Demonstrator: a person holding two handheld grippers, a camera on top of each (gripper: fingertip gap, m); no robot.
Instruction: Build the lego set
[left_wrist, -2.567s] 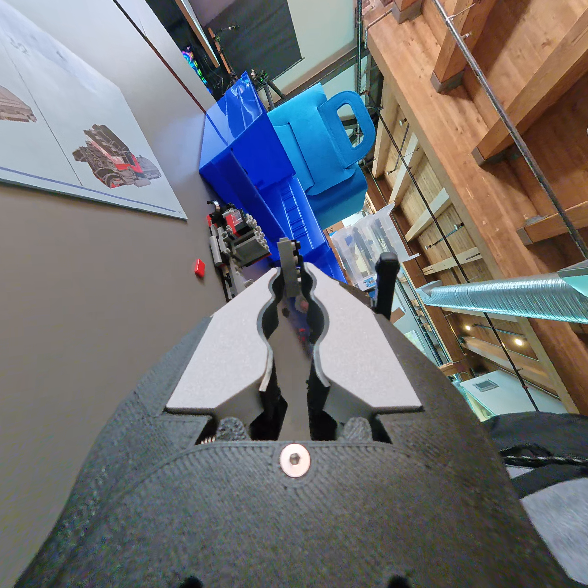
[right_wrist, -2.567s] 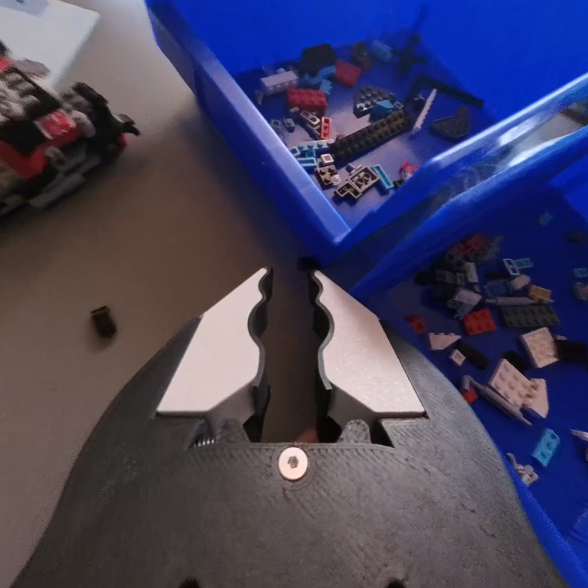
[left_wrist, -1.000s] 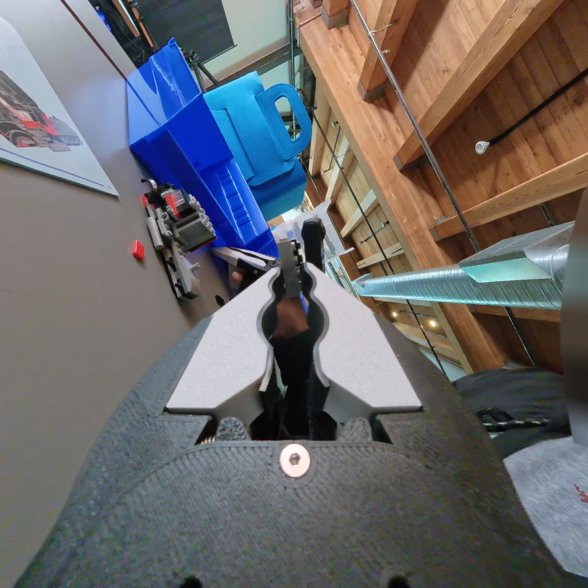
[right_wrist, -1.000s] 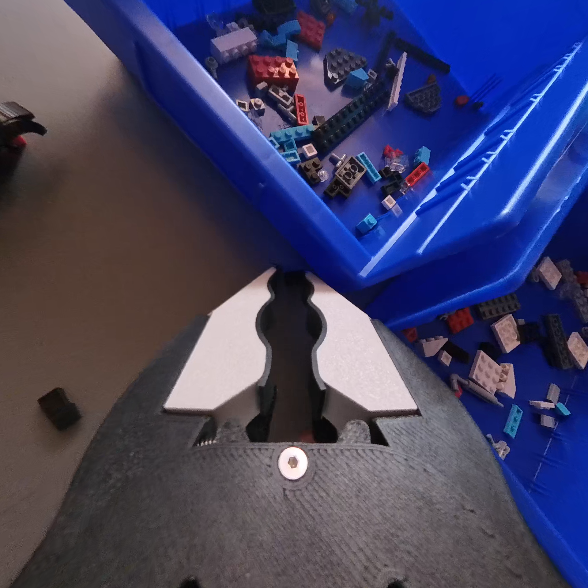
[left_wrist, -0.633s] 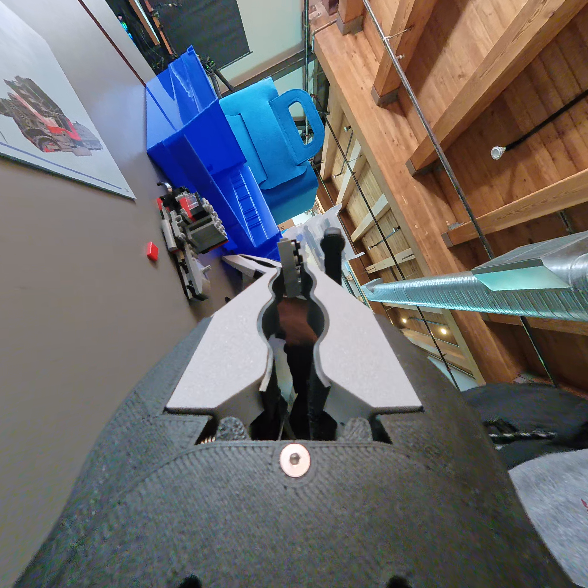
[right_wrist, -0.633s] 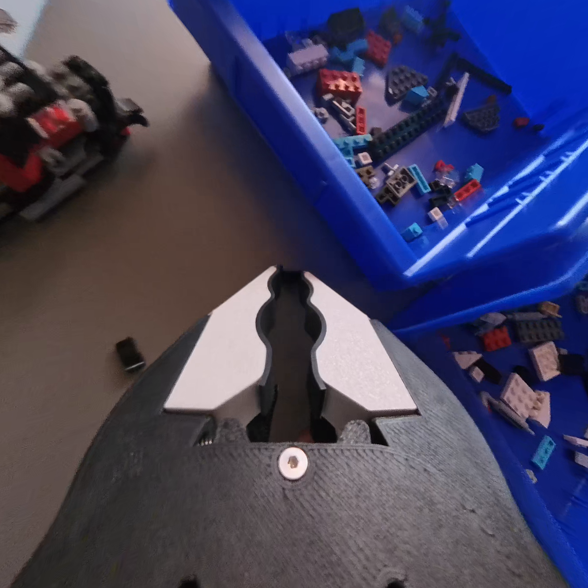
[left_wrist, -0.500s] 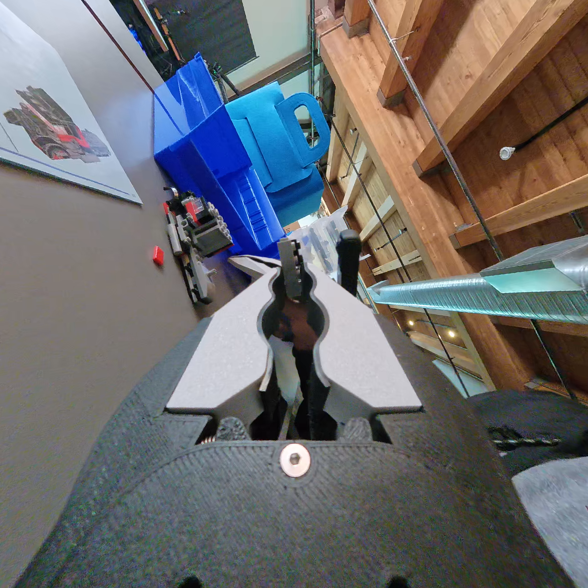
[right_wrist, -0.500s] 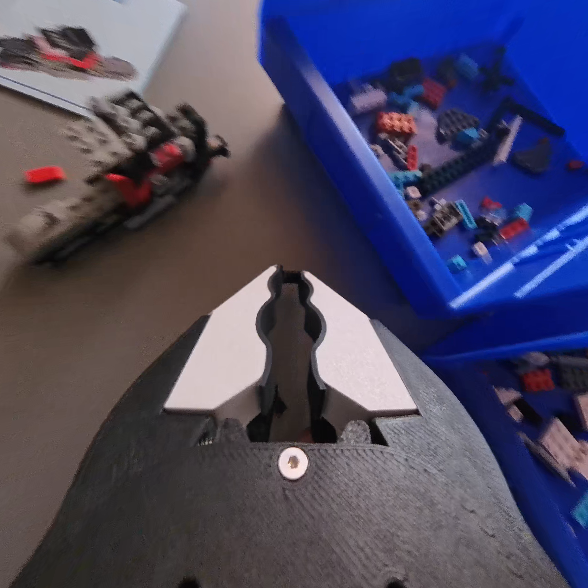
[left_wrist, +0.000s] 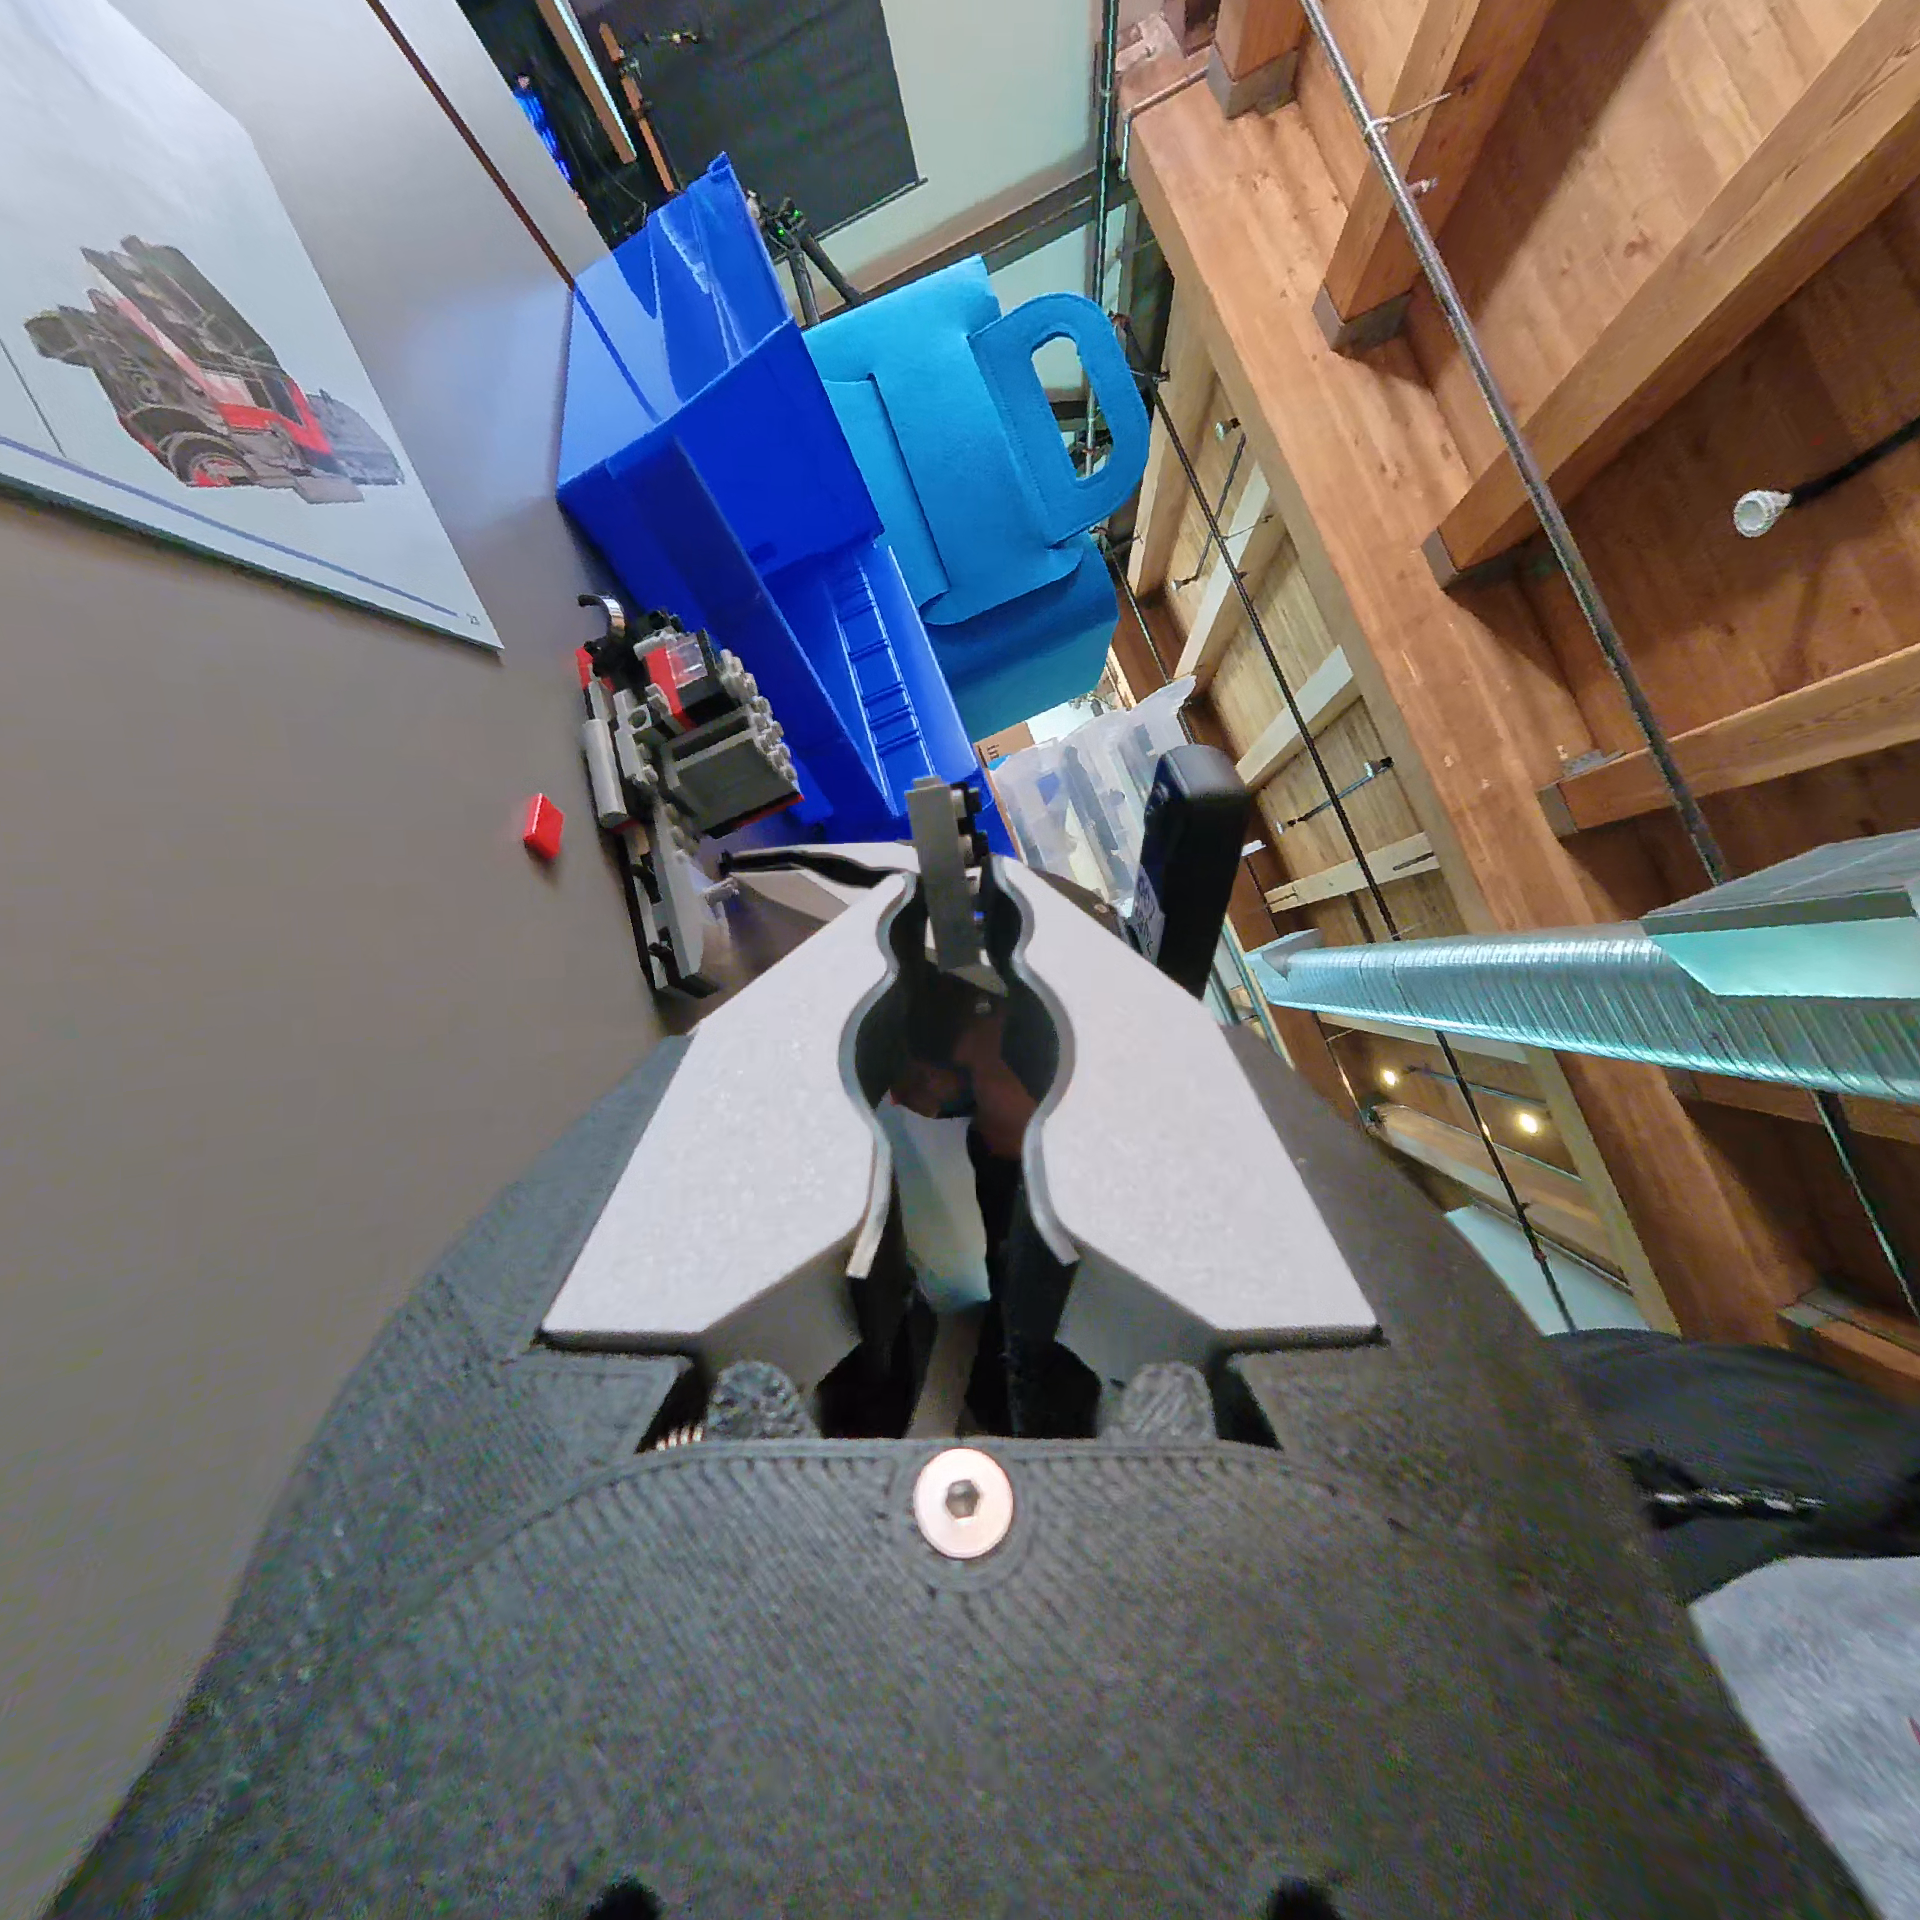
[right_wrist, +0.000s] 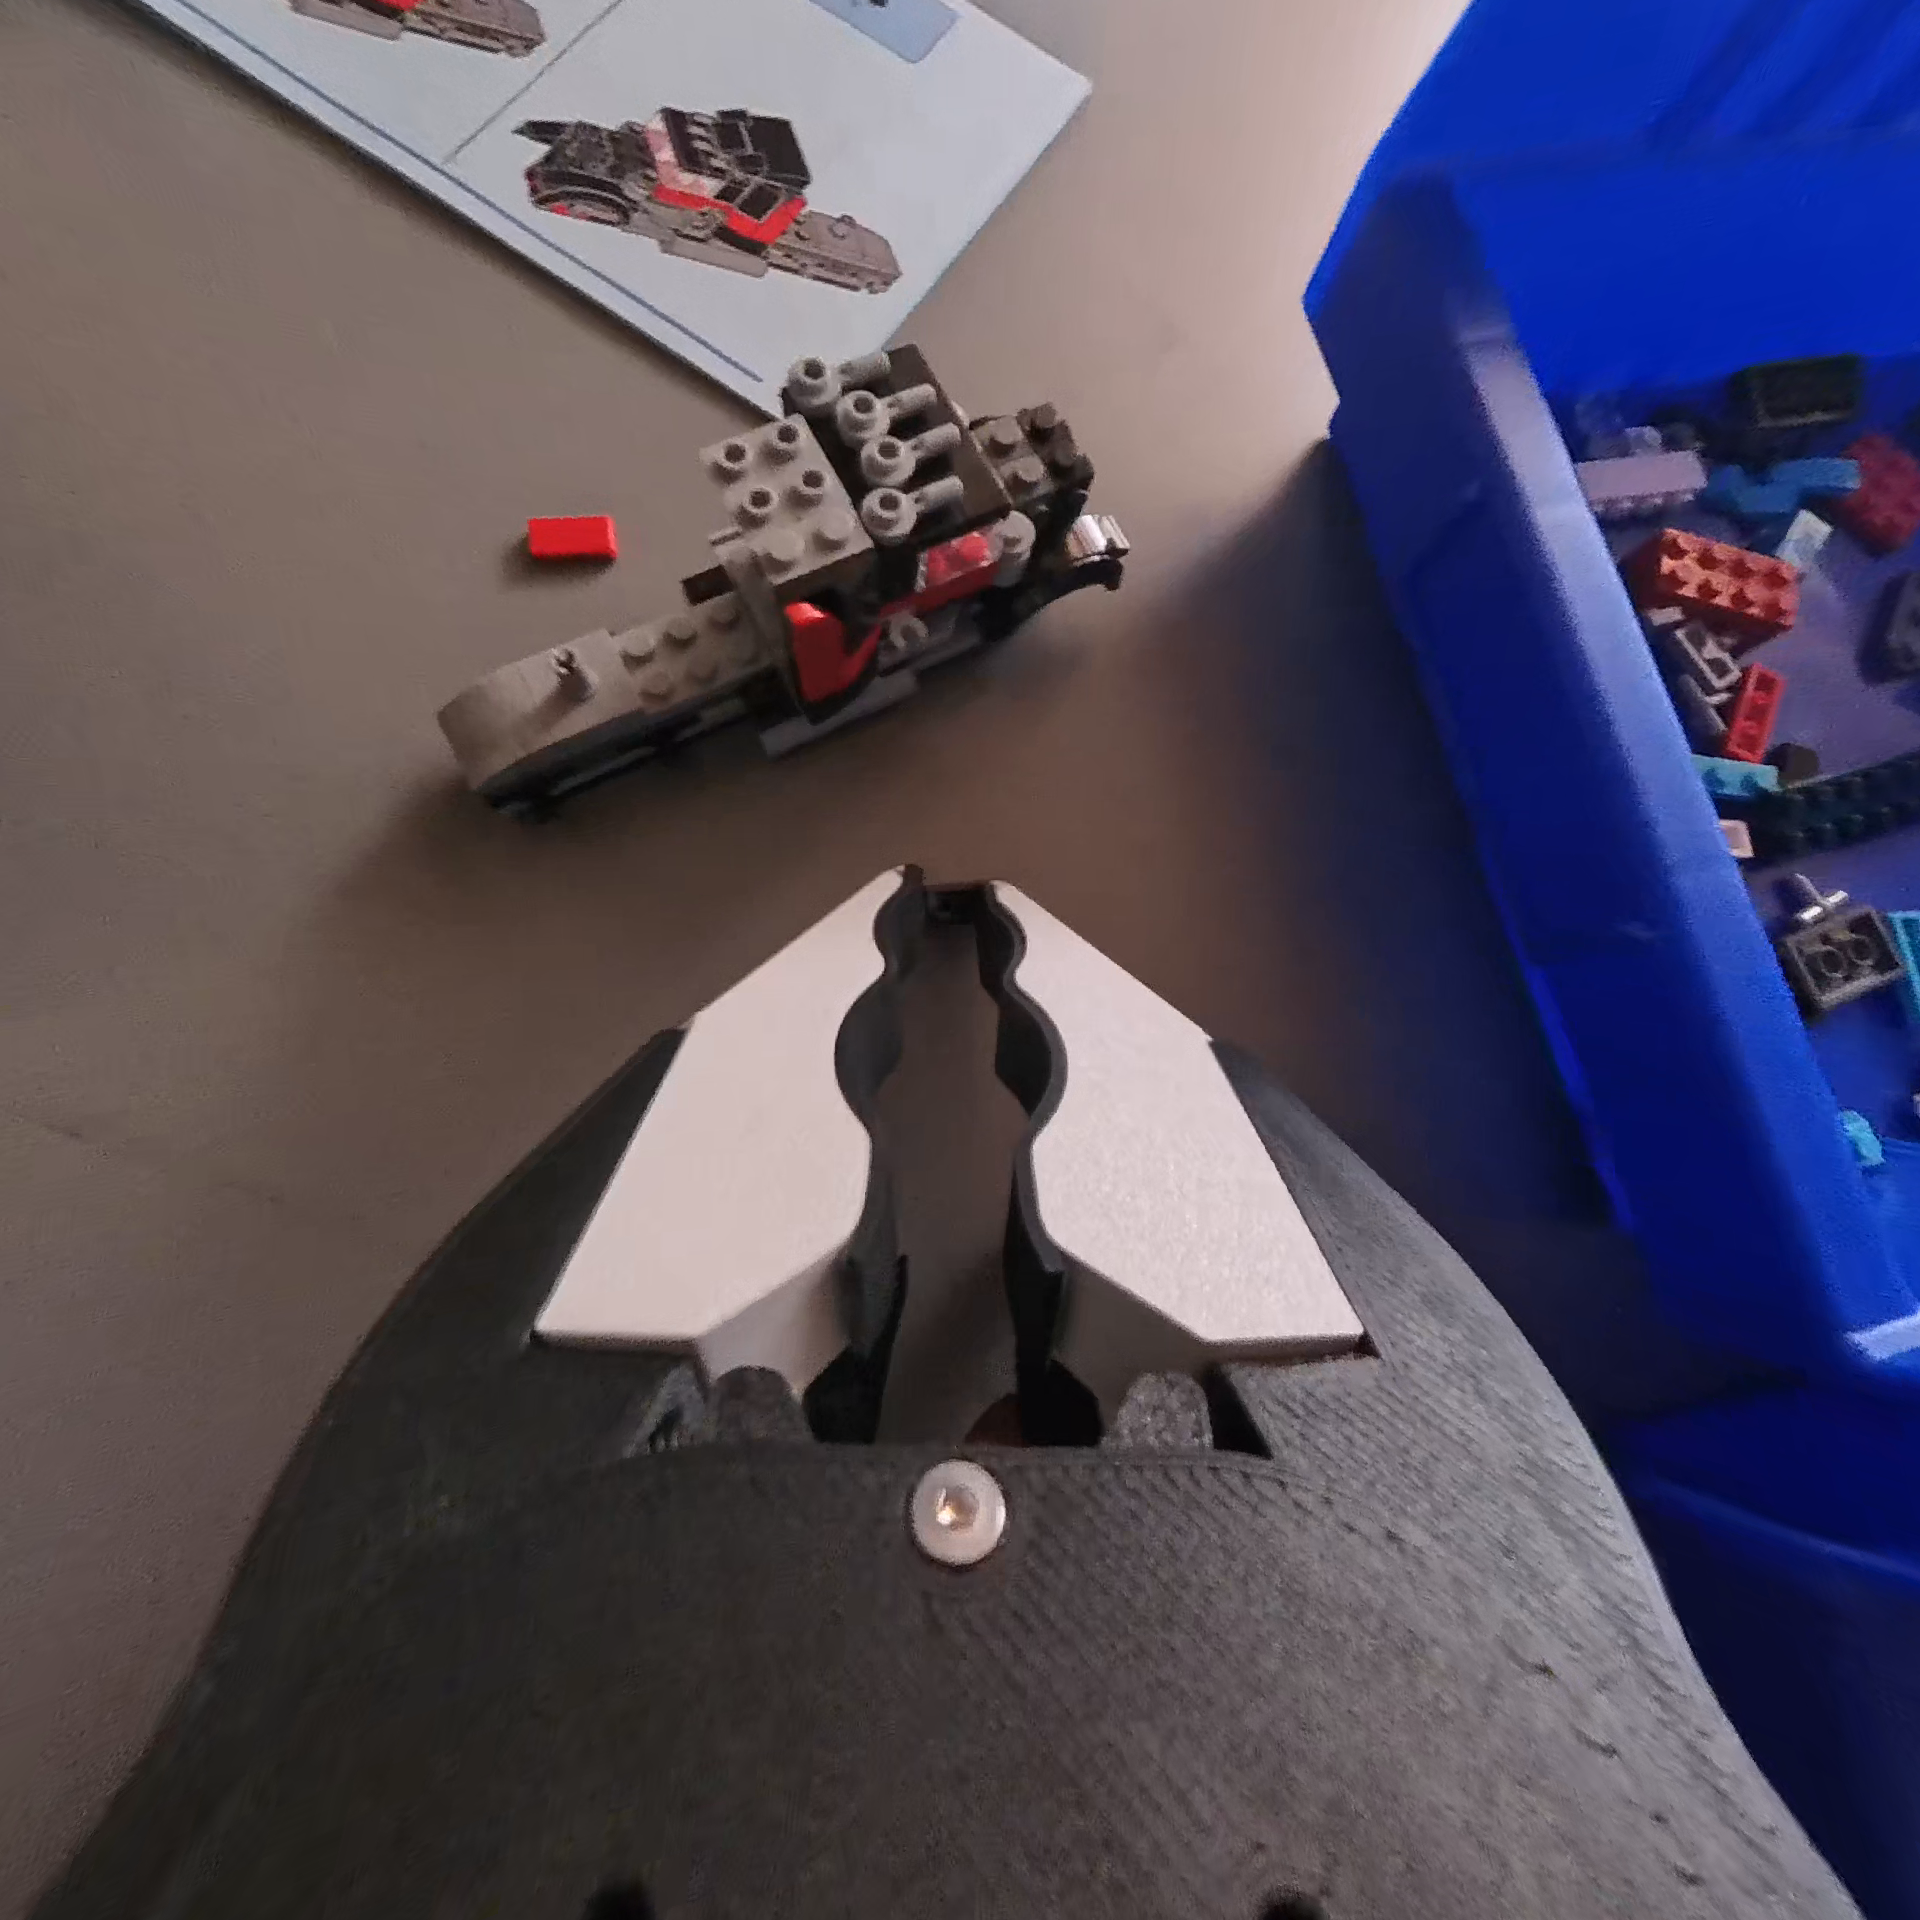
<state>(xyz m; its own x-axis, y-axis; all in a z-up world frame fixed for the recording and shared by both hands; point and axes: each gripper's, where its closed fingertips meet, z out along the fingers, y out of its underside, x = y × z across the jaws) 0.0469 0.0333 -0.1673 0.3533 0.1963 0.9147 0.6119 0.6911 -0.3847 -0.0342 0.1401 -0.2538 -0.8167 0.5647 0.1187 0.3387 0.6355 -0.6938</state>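
Note:
My left gripper (left_wrist: 948, 894) is shut on a thin grey lego piece (left_wrist: 938, 831) with black studs and holds it upright above the table. The partly built grey, black and red lego vehicle (left_wrist: 686, 758) lies on the brown table ahead of it, beside the blue bins. In the right wrist view the vehicle (right_wrist: 790, 582) lies just beyond my right gripper (right_wrist: 951, 883). The right gripper's jaws are closed on a small black piece (right_wrist: 951, 902) at the tips. A loose red tile (right_wrist: 571, 538) lies left of the vehicle and also shows in the left wrist view (left_wrist: 542, 826).
The instruction sheet (right_wrist: 623, 135) lies behind the vehicle. A blue bin (right_wrist: 1538, 727) of several loose bricks (right_wrist: 1714, 582) stands at the right. In the left wrist view the blue bins (left_wrist: 748, 499) and a light-blue felt bag (left_wrist: 987, 468) stand behind the vehicle. Left tips to right tips: about 15 cm. From either gripper's tips it is about 10 cm to the loose red tile (right_wrist: 571, 538).
My right gripper has closed at the bin's corner and swung left from the bins to face the vehicle. The left gripper keeps its grey piece and has shifted only slightly.

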